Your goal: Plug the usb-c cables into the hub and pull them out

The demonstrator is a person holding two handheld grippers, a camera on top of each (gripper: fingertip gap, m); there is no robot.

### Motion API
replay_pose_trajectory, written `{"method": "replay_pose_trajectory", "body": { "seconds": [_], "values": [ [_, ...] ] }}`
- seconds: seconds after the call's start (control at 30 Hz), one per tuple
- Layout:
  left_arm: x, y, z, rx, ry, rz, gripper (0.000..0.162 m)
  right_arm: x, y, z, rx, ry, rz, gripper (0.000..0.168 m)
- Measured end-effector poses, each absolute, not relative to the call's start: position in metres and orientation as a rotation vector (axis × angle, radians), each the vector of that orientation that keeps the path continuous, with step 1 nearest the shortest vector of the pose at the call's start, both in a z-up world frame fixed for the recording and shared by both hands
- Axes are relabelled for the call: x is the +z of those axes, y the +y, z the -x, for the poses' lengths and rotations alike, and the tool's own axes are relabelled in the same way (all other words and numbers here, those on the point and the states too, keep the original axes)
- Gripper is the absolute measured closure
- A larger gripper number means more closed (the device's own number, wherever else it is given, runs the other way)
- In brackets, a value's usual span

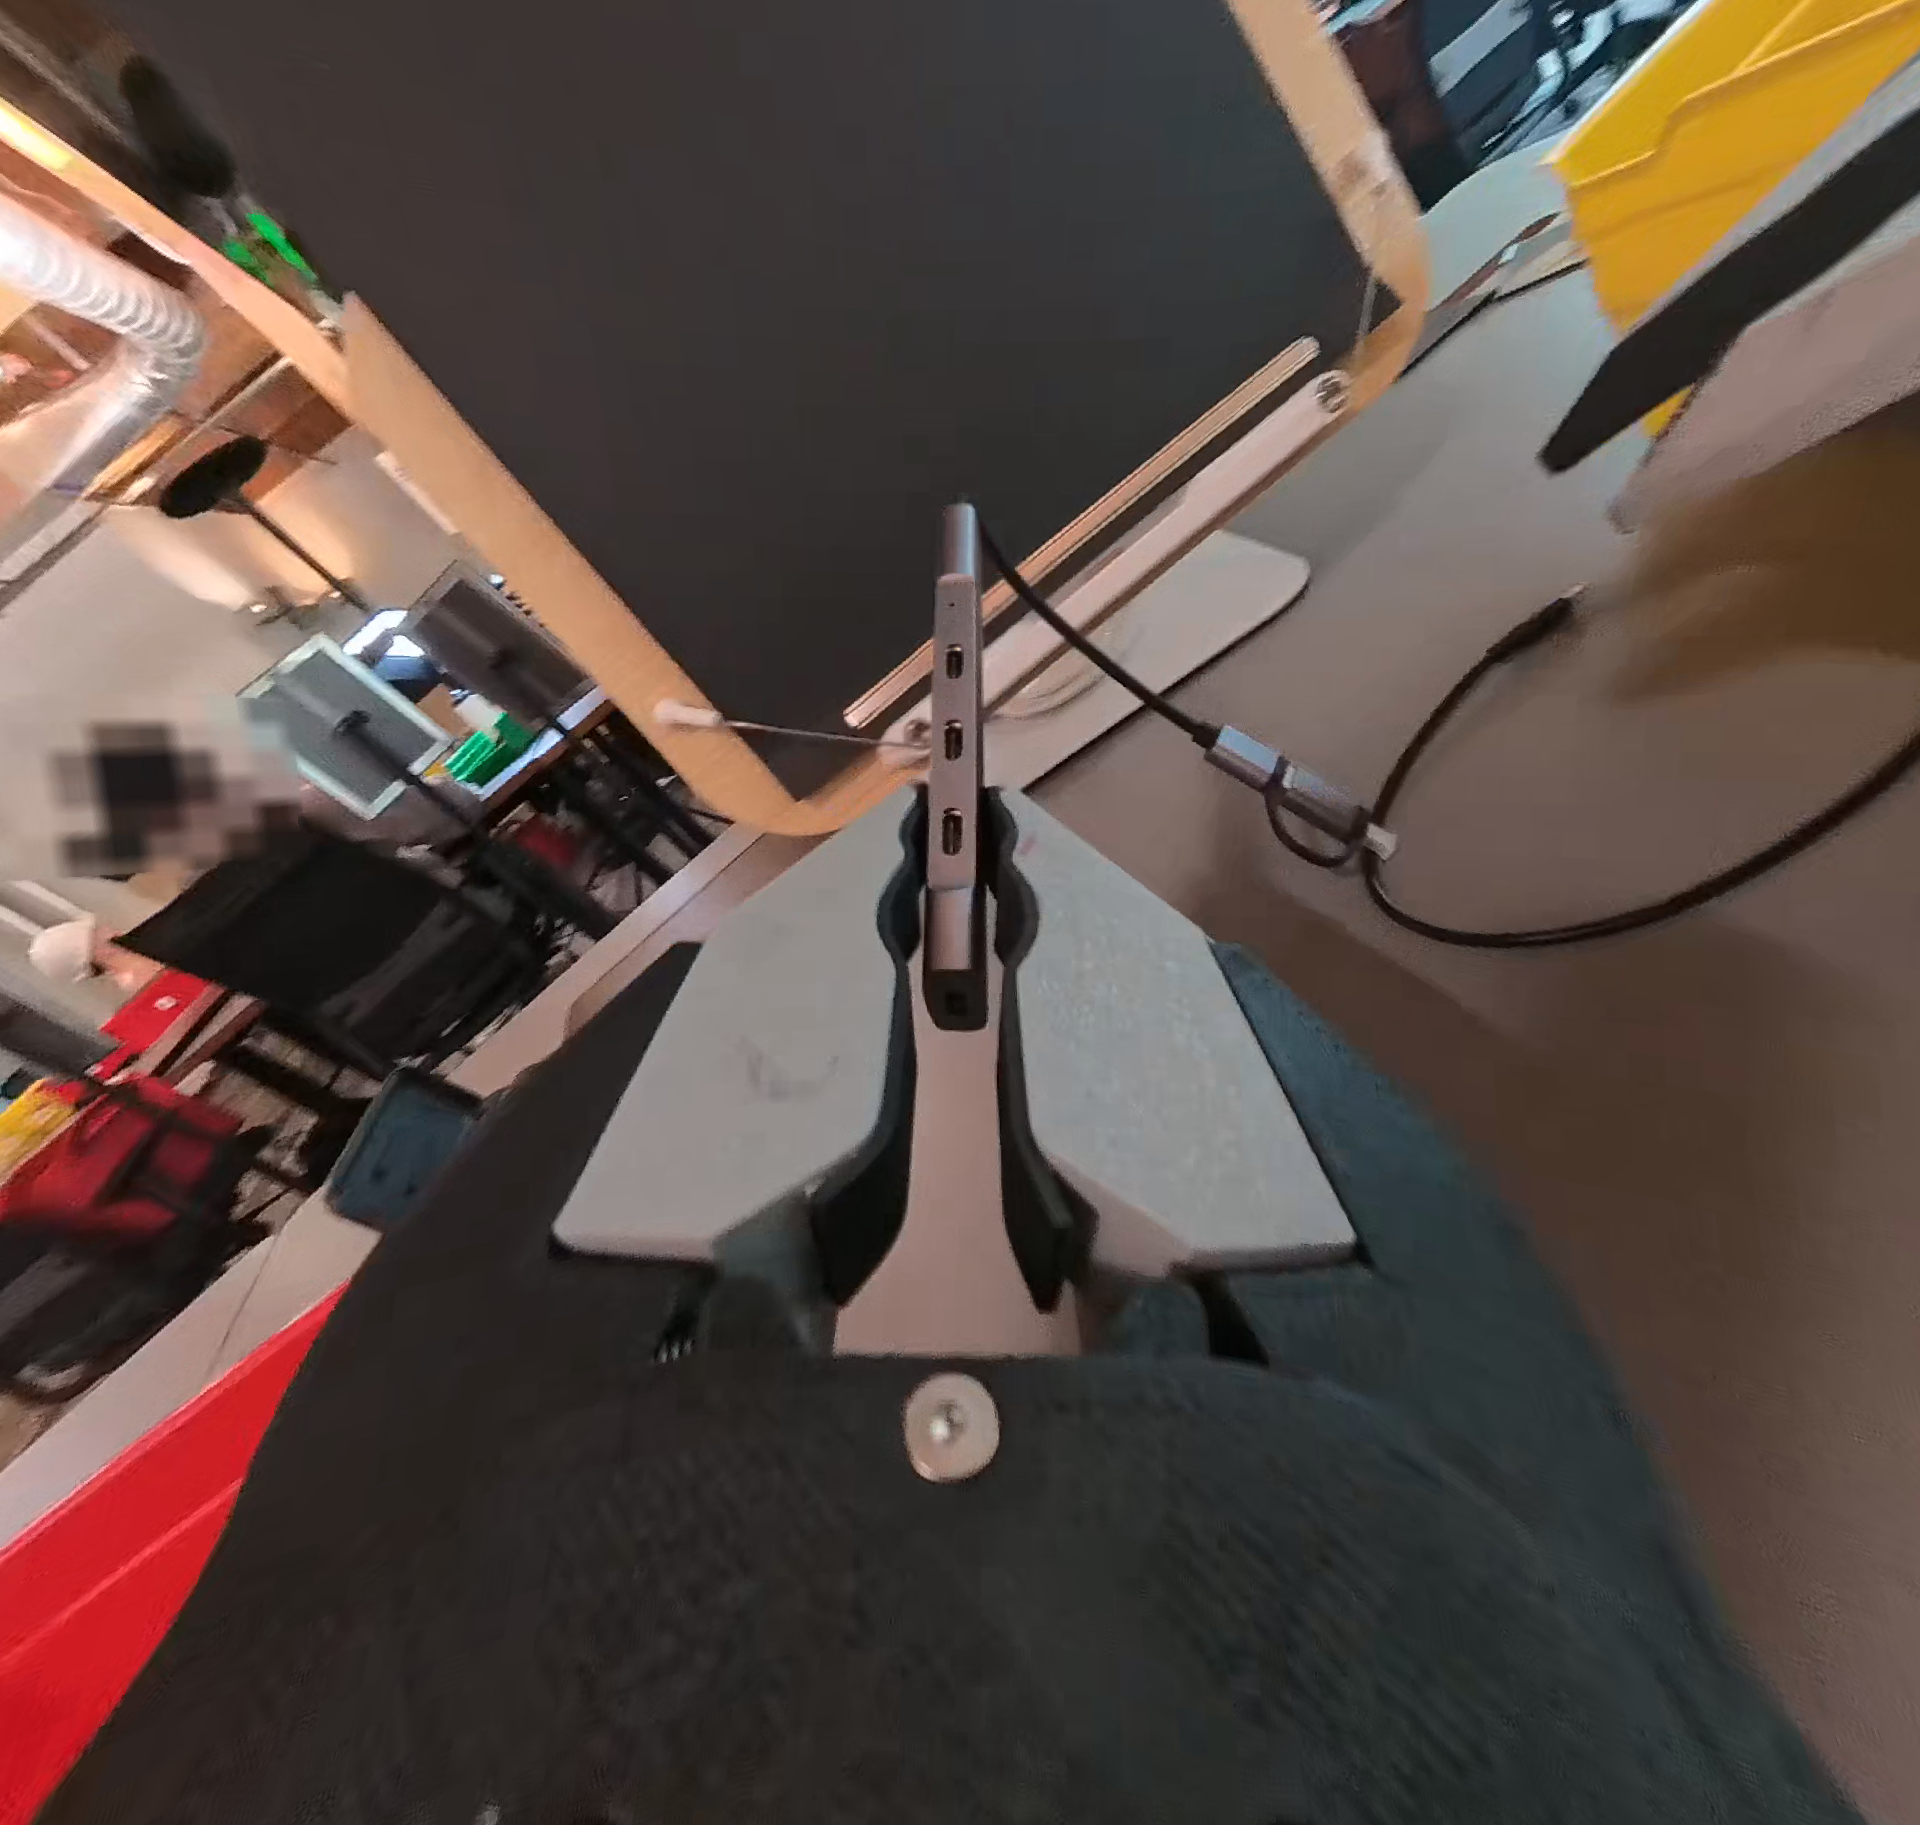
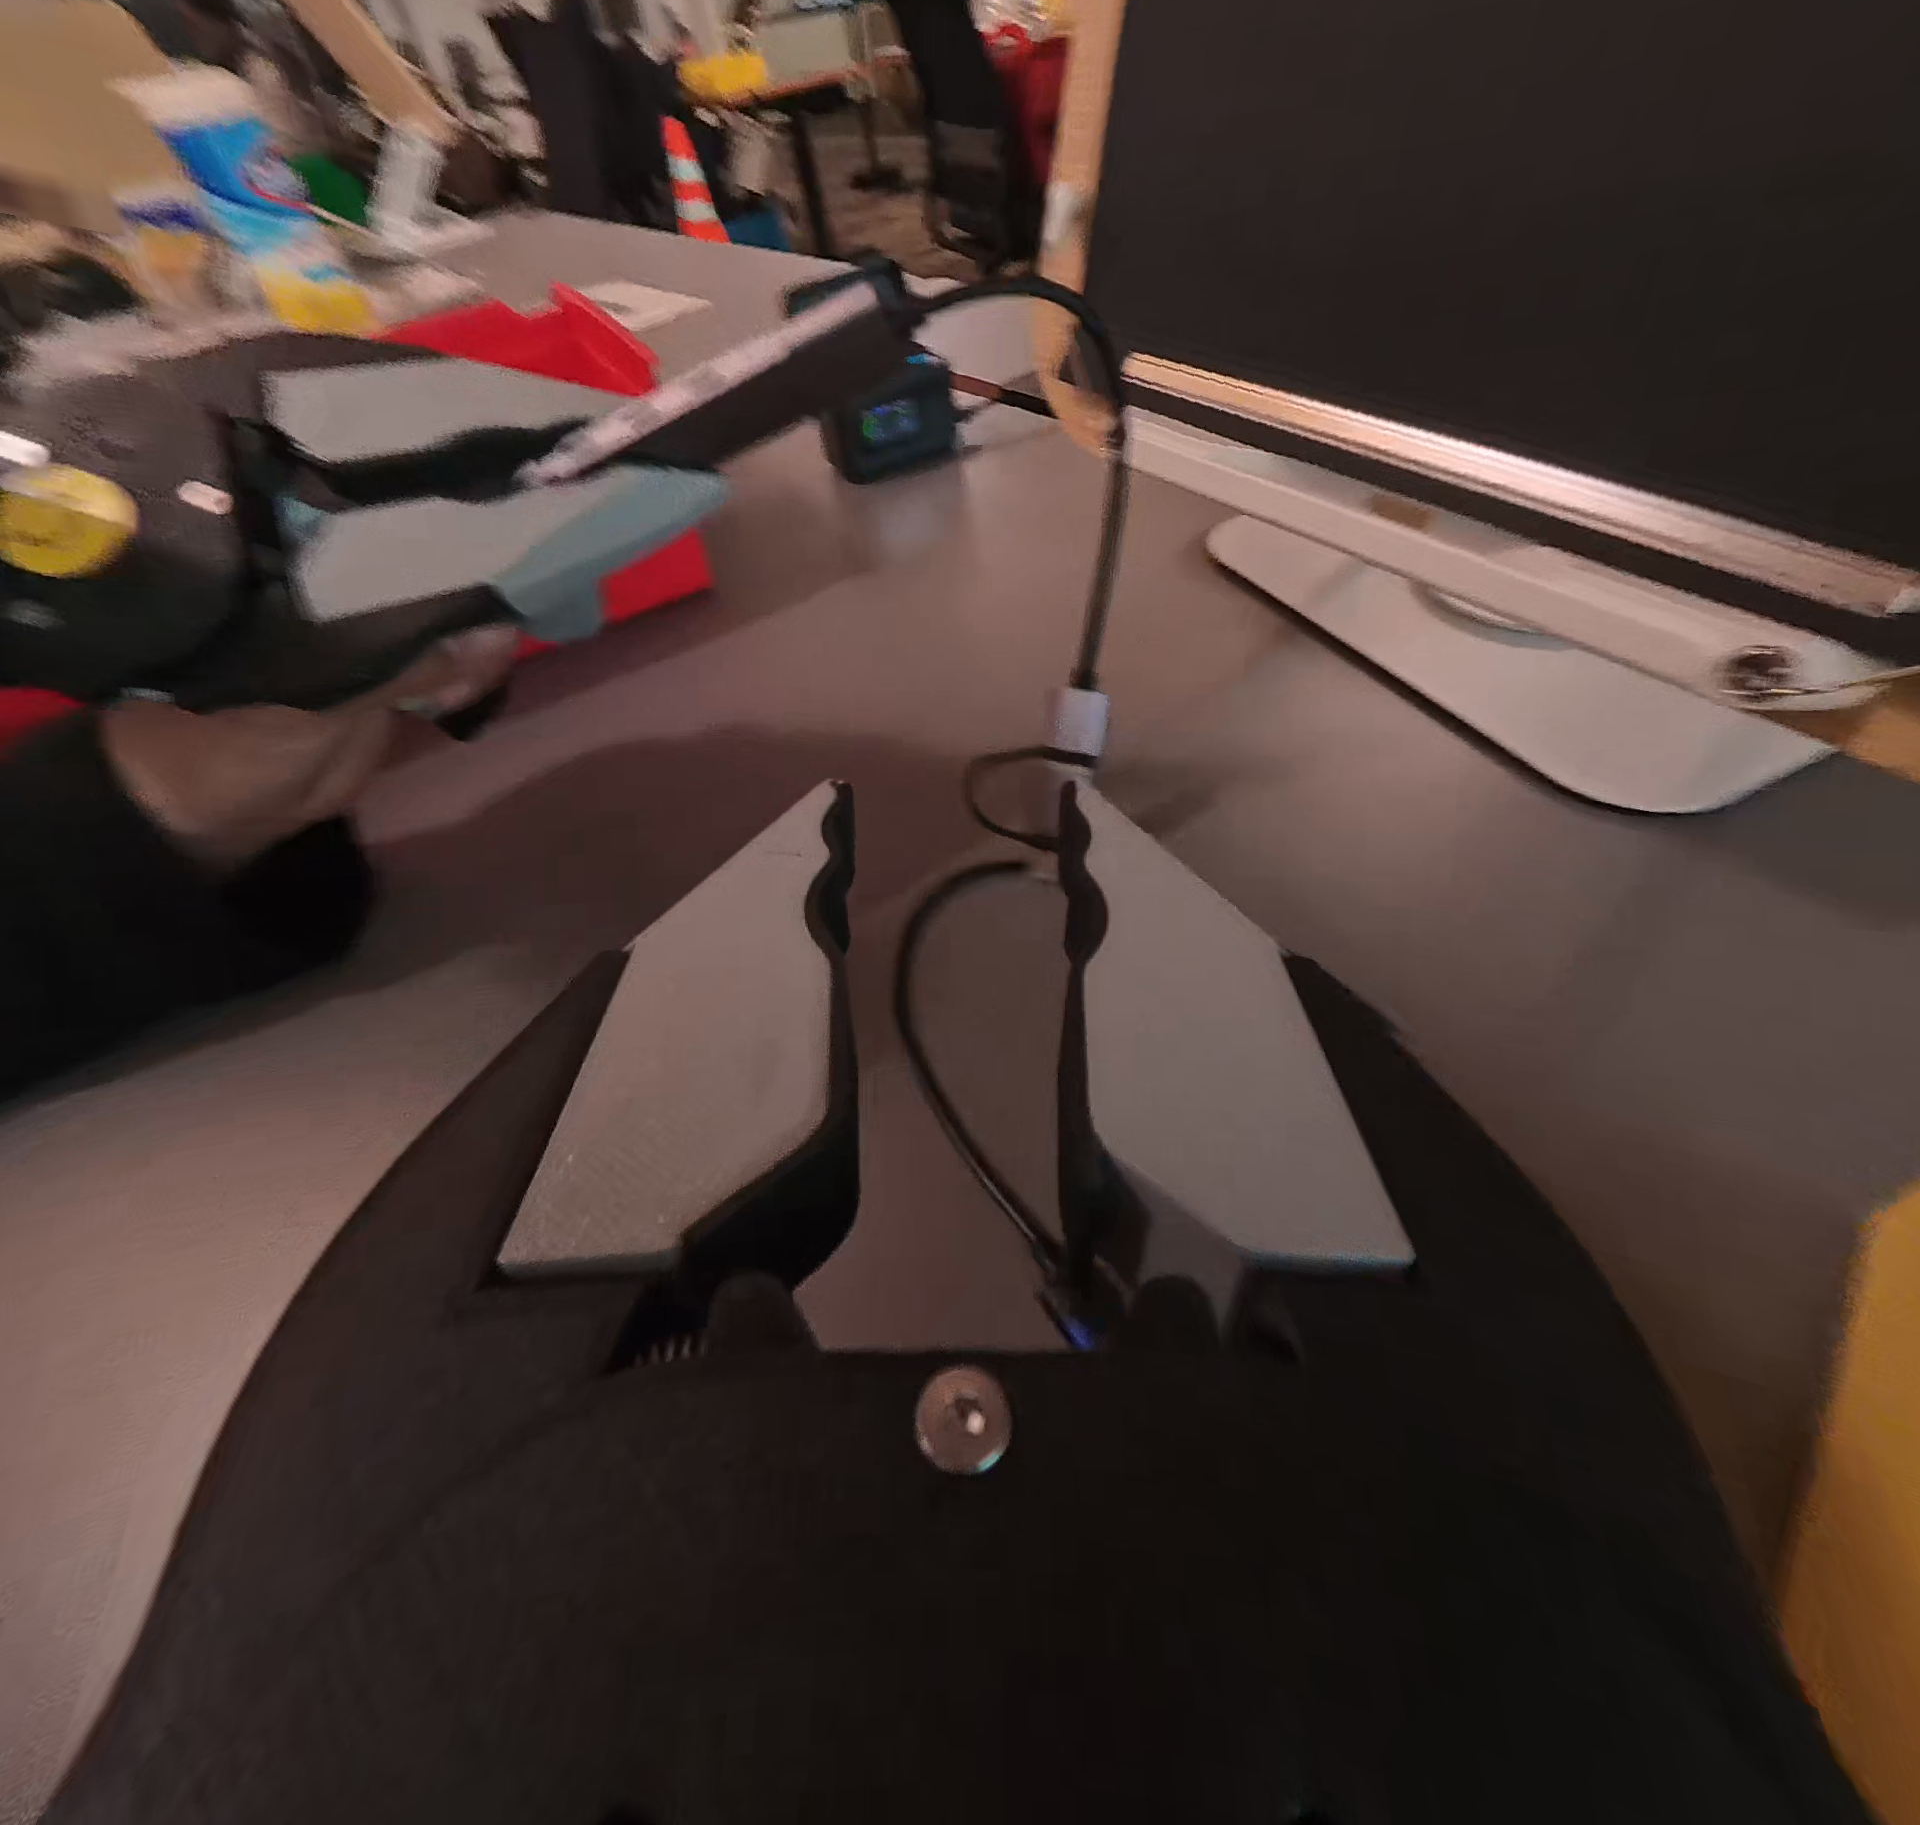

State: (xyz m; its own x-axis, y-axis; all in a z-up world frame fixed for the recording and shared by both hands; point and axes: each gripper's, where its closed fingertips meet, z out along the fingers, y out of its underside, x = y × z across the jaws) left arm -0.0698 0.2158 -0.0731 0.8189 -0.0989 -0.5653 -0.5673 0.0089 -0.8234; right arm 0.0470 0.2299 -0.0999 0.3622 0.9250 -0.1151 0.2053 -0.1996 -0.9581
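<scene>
Left gripper (image 1: 958, 845): clamped on the grey USB-C hub (image 1: 957, 726), held edge-up above the desk, three ports facing the camera.
Right gripper (image 2: 956, 809): fingers apart, nothing held, low over the desk (image 2: 1455, 996).
Hub's own cable (image 1: 1091, 663): droops to its plug (image 1: 1294, 799) on the desk.
Black cable (image 2: 935, 1027): lies looped between the right fingers.

One hub (image 1: 957, 736), two cables (image 1: 1558, 902).

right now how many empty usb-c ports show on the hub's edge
3, in a row along the hub's upturned edge: far, middle, near between the left gripper's fingertips. Other sides are hidden.
</scene>
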Motion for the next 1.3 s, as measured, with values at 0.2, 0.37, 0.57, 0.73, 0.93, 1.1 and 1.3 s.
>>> {"method": "replay_pose_trajectory", "body": {
  "seconds": [0.2, 0.37, 0.57, 0.73, 0.93, 1.1, 1.3],
  "values": [
    [-0.039, 0.203, 0.081, 0.518, 0.470, 1.386, 0.155, -0.132, 0.273, -0.079, 0.371, -0.945, 1.791, 0.133],
    [-0.044, 0.206, 0.082, 0.504, 0.488, 1.403, 0.155, -0.155, 0.257, -0.059, 0.514, -1.054, 1.855, 0.136],
    [-0.054, 0.211, 0.080, 0.455, 0.510, 1.445, 0.154, -0.187, 0.234, -0.045, 0.532, -1.236, 1.990, 0.148],
    [-0.067, 0.212, 0.063, 0.298, 0.606, 1.496, 0.155, -0.187, 0.183, -0.062, 0.672, -1.403, 2.066, 0.165],
    [-0.094, 0.206, 0.027, 0.165, 0.846, 1.534, 0.155, -0.164, 0.174, -0.079, 0.678, -1.315, 2.043, 0.148],
    [-0.113, 0.196, 0.002, 0.154, 1.037, 1.496, 0.155, -0.178, 0.228, -0.102, 0.213, -1.282, 2.105, 0.134],
    [-0.113, 0.193, 0.003, 0.019, 1.020, 1.532, 0.155, -0.192, 0.253, -0.086, 0.130, -1.343, 2.088, 0.157]
  ]
}}
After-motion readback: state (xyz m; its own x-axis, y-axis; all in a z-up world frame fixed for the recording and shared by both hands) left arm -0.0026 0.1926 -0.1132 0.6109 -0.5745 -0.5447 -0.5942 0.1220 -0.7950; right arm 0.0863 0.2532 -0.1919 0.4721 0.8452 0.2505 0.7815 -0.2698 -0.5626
